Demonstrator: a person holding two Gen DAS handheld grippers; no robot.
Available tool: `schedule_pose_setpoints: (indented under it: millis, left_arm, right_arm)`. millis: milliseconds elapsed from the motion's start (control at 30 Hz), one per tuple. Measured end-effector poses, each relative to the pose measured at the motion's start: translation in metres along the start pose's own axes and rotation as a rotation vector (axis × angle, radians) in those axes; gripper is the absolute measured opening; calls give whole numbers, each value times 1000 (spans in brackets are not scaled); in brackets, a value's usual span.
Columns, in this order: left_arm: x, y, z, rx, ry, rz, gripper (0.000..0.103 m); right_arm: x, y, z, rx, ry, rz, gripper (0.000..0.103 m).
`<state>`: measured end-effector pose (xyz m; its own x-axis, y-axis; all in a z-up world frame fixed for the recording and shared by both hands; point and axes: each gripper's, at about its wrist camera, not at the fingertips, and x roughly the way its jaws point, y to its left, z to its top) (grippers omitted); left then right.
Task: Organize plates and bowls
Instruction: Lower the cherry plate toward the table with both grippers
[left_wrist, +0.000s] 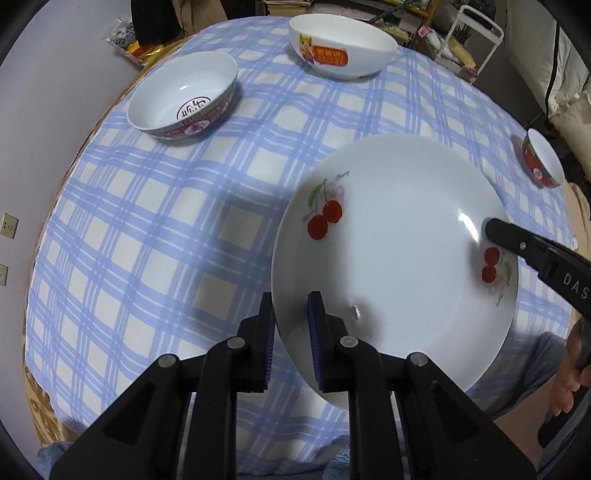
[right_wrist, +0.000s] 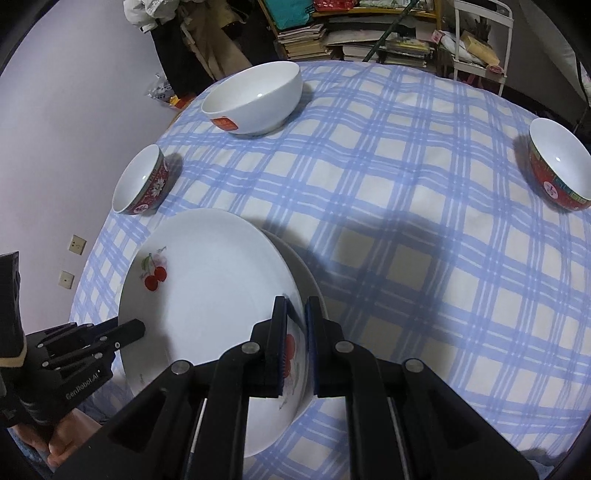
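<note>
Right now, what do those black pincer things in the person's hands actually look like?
Both are matte black plastic. The left gripper and the right gripper each have two flat fingers lined with ribbed dark blue pads, hinged on angular black links with round silver pivot pins. White lettering runs along the bodies, readable as "GenRobot.AI" on the left one. A dark sleeve with a tan cuff shows at the left wrist.

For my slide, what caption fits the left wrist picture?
Two grippers hold a cherry plate over a checked tablecloth with three bowls.
</note>
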<state>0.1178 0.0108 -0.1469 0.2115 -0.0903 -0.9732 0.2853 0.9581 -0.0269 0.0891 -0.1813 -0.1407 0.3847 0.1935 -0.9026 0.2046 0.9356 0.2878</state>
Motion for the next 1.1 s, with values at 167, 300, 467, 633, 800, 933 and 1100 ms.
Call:
schedule_pose_setpoints:
  millis: [167,300,467,633,800,933,1100]
  left_arm:
    - [7,3,1,-9,23,-16,17]
    - [12,7,4,-30,38,-35,17]
    - [19,2,6,-3,49,-12,17]
    - [23,1,8,-13,54,-6,16]
    - [25,2,11,-33,55,-23,16]
    - [24,6,11,-37,56,-30,16]
    - [24,10,10,-35,55,-35,18]
  right_arm:
    - [6,0,0,-4,17,-8,12]
    - [10,-1,0,6,31,4,12]
    - [13,-1,1,-4,28,-15,12]
    - [13,-2,2,-15,21,-28,12]
    - [14,-4,4,-13,22,-17,11]
    - [15,-6,5,-12,28,-19,11]
    - [17,-3,5,-33,42,-52,11]
